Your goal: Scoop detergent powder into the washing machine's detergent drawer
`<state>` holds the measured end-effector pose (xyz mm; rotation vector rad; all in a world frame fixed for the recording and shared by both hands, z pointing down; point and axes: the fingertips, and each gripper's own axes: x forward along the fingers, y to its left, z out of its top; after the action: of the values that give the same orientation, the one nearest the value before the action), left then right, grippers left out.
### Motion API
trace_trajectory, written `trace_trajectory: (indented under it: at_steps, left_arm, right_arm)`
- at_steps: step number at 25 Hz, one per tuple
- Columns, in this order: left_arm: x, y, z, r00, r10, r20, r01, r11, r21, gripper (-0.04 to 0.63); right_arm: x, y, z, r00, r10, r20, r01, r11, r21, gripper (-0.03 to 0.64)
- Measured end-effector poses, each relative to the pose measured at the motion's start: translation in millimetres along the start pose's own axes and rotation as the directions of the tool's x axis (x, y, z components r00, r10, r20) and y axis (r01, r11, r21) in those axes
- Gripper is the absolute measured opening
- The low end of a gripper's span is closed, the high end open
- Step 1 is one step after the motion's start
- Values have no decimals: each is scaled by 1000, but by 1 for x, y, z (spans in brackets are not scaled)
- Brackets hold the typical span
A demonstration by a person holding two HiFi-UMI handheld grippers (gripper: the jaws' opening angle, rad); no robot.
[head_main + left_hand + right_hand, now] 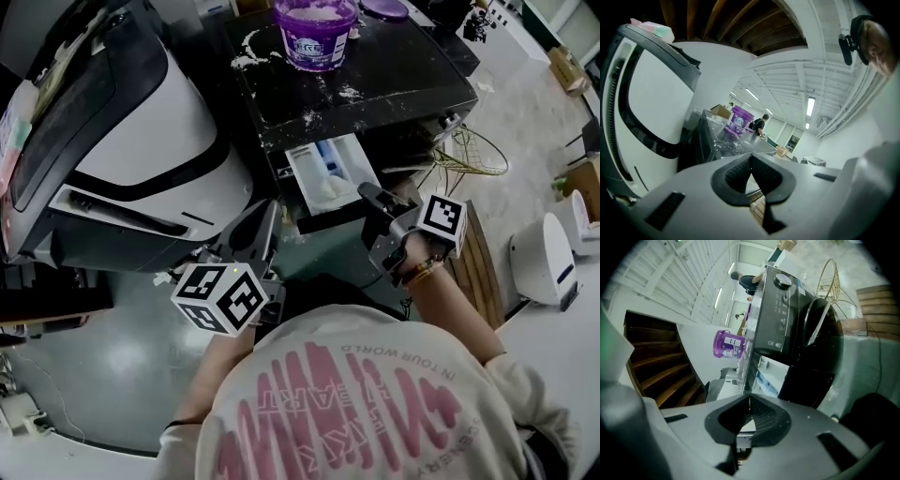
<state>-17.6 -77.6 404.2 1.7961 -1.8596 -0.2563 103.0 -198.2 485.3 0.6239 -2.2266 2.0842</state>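
The purple tub (315,36) stands open on the washing machine's top surface (375,89), with white powder showing inside it. Its purple lid (384,8) lies just beside it, to the right. Loose white powder (246,45) is scattered over the dark surface around the tub. Below the surface's front edge the detergent drawer (307,176) is pulled out. A heap of white powder (330,191) lies in its front part, and a blue insert (329,156) sits behind the heap. The right hand-held gripper (367,194) is closed and holds nothing. Its tip is just beside the drawer's front right corner, though whether it touches the drawer cannot be made out. The left hand-held gripper (266,223) also has its jaws together with nothing between them. It sits near the drawer's front left, low against the machine's front. The tub is well apart from both, at the back of the surface. A large white appliance (141,141) stands to the left of the washing machine.
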Motion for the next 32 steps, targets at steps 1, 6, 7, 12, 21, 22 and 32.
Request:
trace_trajectory:
  at_steps: [1, 6, 7, 12, 21, 22, 32]
  left_arm:
    - [1, 0, -1, 1000, -9, -9, 9, 1000, 2, 3]
    - [4, 4, 6, 996, -73, -50, 75, 996, 47, 2]
    - [4, 7, 6, 995, -85, -61, 88, 995, 53, 2]
    - [-2, 24, 12, 981, -153, -118, 159, 986, 44, 2]
    - [-16, 50, 17, 960, -240, -147, 247, 968, 36, 2]
    - [-17, 51, 18, 956, -251, -149, 259, 965, 37, 2]
    - [-33, 63, 27, 942, -306, -141, 313, 949, 31, 2]
  right_arm:
    - [0, 0, -1, 1000, -9, 4, 9, 1000, -21, 2]
    - [3, 1, -7, 996, -81, 33, 85, 986, -142, 0]
    - [3, 2, -8, 994, -98, 47, 104, 981, -161, 0]
    - [3, 4, -16, 977, -175, 120, 199, 951, -236, 0]
    - [11, 14, -40, 917, -334, 217, 399, 767, -502, 0]
    - [11, 16, -43, 909, -347, 230, 416, 741, -527, 0]
    - [29, 21, -66, 823, -492, 283, 482, 343, -806, 2]
